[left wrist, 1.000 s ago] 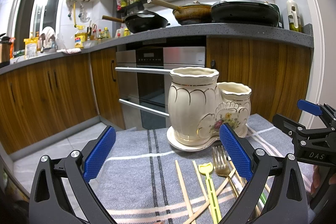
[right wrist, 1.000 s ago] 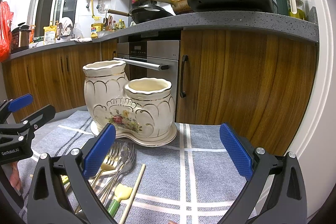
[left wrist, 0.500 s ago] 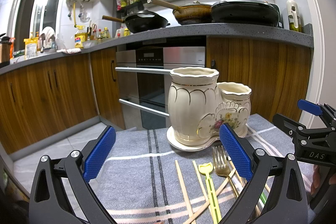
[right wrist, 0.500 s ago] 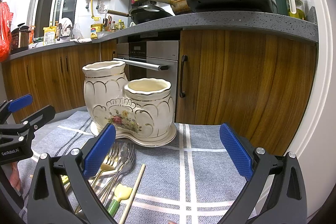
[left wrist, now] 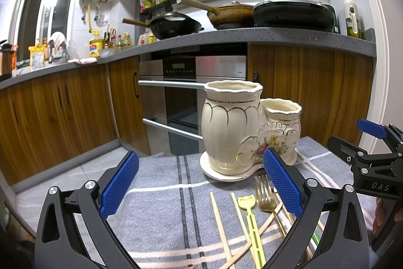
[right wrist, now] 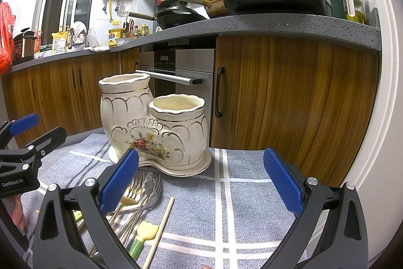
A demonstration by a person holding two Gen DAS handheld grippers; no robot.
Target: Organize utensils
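Picking one fork (left wrist: 263, 194) from the pile just in front of the cream pot (left wrist: 241, 130) works best if the wide-open, empty left tongs (left wrist: 200, 185) and right tongs (right wrist: 200, 184) come down slowly and pinch only its handle.

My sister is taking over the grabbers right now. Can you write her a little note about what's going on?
Left gripper: open, holding nothing.
Right gripper: open, holding nothing.
The ceramic holder stands upright on the grey cloth; what shows of its two cups looks empty.
Forks and chopsticks lie loose on the cloth in front of it.
Done: nothing. Left: put every utensil into the holder.
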